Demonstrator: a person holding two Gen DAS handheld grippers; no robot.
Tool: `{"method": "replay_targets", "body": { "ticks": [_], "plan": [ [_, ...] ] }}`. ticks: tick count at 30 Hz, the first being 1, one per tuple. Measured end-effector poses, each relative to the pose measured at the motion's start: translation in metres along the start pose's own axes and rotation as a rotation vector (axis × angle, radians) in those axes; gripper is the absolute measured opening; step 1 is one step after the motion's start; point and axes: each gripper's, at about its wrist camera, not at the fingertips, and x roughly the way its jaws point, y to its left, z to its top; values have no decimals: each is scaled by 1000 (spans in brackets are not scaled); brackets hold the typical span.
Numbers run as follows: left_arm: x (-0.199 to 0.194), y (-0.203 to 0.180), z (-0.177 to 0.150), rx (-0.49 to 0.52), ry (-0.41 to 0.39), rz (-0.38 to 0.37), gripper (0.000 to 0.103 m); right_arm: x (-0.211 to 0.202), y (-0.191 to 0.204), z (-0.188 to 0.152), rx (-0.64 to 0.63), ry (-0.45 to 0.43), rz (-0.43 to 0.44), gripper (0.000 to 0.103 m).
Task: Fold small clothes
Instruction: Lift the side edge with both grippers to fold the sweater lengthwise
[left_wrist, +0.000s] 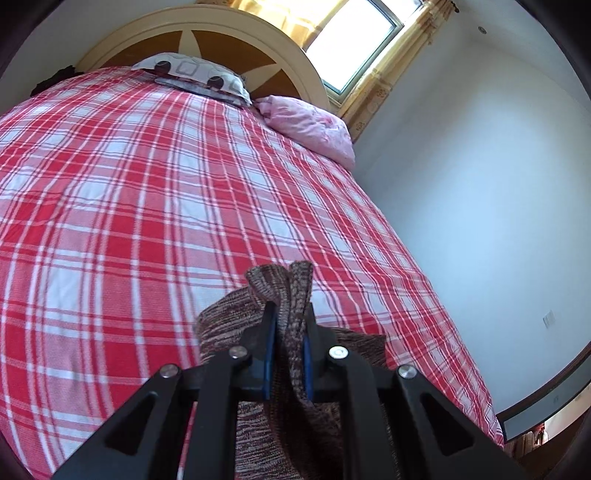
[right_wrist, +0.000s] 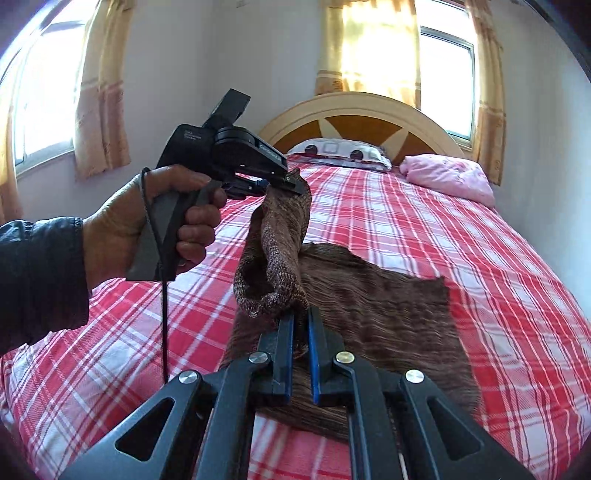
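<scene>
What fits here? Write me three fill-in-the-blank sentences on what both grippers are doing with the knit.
1. The left gripper and right gripper both pinch the brown knit garment, so each is ____.
2. The garment's far end lies on the red ____ bedspread.
3. The pink bundle sits beside the patterned ____.

Missing words: shut; plaid; pillow

Only the left gripper (right_wrist: 284, 182), seen from the right wrist camera, carries any lettering. A small pale print of several lines sits on the back of its black housing, and another short pale mark runs along its side near the fingers. Both are too small and blurred to read.
</scene>
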Motion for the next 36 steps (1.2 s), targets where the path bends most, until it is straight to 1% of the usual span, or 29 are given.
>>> {"method": "replay_targets", "body": {
  "ticks": [5,8,14,18,21,24,28,36],
  "plan": [
    [21,-31,-2,38,28,-7,12,-9,-22,-6,47,-4,0,6],
    [33,-47,-3,58,48,-12,12,-15,-39,-10,101,9,21,6],
    [58,-77,-8,101,87,-19,12,-23,-65,-24,154,22,-2,6],
    [74,-94,-16,125,114,-21,12,-26,-84,-39,192,51,-22,6],
    [88,-108,-23,147,134,-12,12,-27,-95,-50,214,73,-35,3],
    [100,-118,-26,156,141,2,11,-30,-105,-57,234,87,-46,3],
    [118,-128,-34,164,172,10,10,-30,-121,-69,272,109,-47,3],
    [146,-146,-47,179,207,36,10,-30,-137,-80,309,141,-55,3]
  ]
}}
